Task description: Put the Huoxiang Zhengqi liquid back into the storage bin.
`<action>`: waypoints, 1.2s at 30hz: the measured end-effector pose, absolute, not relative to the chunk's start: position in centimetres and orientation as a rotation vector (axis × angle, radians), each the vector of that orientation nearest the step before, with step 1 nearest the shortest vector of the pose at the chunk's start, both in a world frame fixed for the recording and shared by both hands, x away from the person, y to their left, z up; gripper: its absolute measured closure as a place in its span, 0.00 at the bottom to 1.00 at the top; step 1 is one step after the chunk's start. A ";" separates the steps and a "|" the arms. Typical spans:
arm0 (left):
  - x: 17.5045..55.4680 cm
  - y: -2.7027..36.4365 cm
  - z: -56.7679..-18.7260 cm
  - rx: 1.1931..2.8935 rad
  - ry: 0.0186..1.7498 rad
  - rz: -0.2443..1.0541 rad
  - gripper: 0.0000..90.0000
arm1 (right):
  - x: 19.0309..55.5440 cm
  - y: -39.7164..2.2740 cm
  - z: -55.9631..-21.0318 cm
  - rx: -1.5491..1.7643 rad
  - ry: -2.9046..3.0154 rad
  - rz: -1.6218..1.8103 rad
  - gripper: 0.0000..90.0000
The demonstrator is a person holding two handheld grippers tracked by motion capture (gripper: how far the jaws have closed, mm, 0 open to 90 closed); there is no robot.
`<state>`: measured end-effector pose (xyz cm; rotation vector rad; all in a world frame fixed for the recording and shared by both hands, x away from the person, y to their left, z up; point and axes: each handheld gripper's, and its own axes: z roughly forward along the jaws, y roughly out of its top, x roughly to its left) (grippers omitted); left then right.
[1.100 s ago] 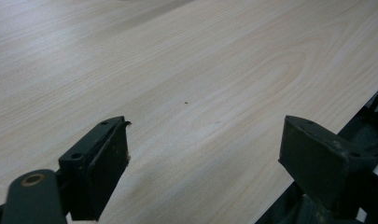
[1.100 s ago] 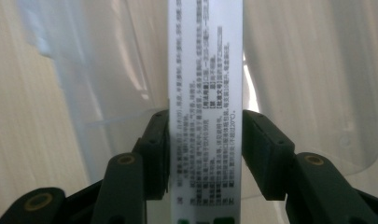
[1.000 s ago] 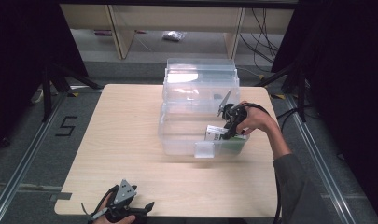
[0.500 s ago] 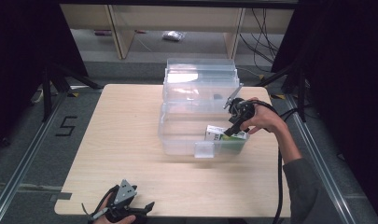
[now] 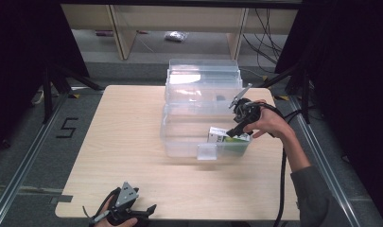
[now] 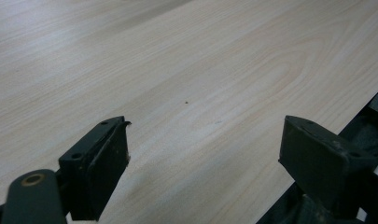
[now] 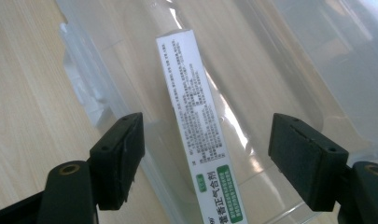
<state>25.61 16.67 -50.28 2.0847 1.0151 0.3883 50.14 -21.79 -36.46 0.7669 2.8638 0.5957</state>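
Right gripper [image 7: 205, 158] fingers spread wide over the clear bin [image 5: 179, 142], white-green box [image 7: 200, 135] lying inside between them, untouched, near the bin's front right corner. Left gripper [image 6: 203, 163] fingers apart, gripping nothing, at the worktop [image 5: 123, 142] near edge, bare wood ahead.

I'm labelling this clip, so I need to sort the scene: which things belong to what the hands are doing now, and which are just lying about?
In the job:
- right gripper, jaws open, over the box
- white and green box
- clear plastic bin holding it

Lying about:
- left gripper, open, resting at the table's near edge
- small packet on the floor beyond the table
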 end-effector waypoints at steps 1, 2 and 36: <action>25.6 16.6 -50.3 2.075 1.019 0.385 0.17 | 50.1 -21.8 -36.5 0.767 2.861 0.593 0.32; 25.6 16.6 -50.3 2.071 1.020 0.383 0.17 | 50.1 -21.9 -36.6 0.758 2.856 0.597 0.32; 25.6 16.6 -50.4 2.067 1.025 0.374 0.17 | 46.3 -22.8 -36.5 0.936 2.696 0.759 0.24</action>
